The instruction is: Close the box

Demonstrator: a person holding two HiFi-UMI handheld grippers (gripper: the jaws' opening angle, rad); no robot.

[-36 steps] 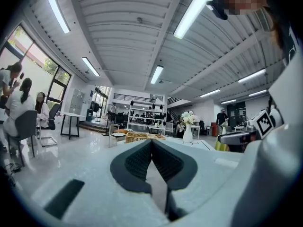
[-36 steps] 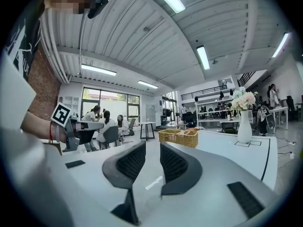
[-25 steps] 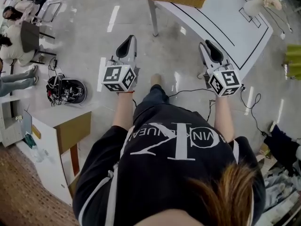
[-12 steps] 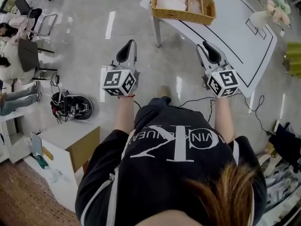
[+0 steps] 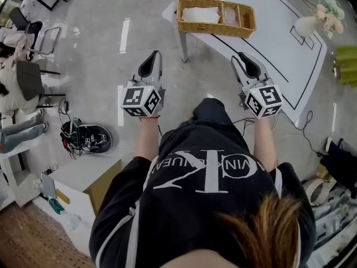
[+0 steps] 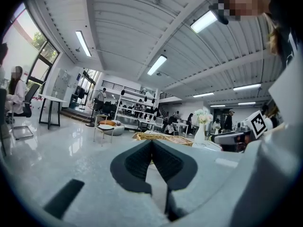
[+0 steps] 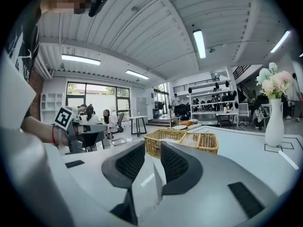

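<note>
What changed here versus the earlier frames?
The person has walked toward the white table, so the wicker basket on it looms nearer. Nothing was grasped or released. Unchanged: left gripper shut, right gripper open and empty, both held out ahead.

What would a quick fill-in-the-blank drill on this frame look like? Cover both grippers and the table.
1. The left gripper has its jaws ____, pad against pad.
2. The right gripper has its jaws ____, with nothing between them.
3. The wicker basket stands on the white ____.
4. The white vase on the same table holds ____.

Missing words: shut; open; table; flowers.
</note>
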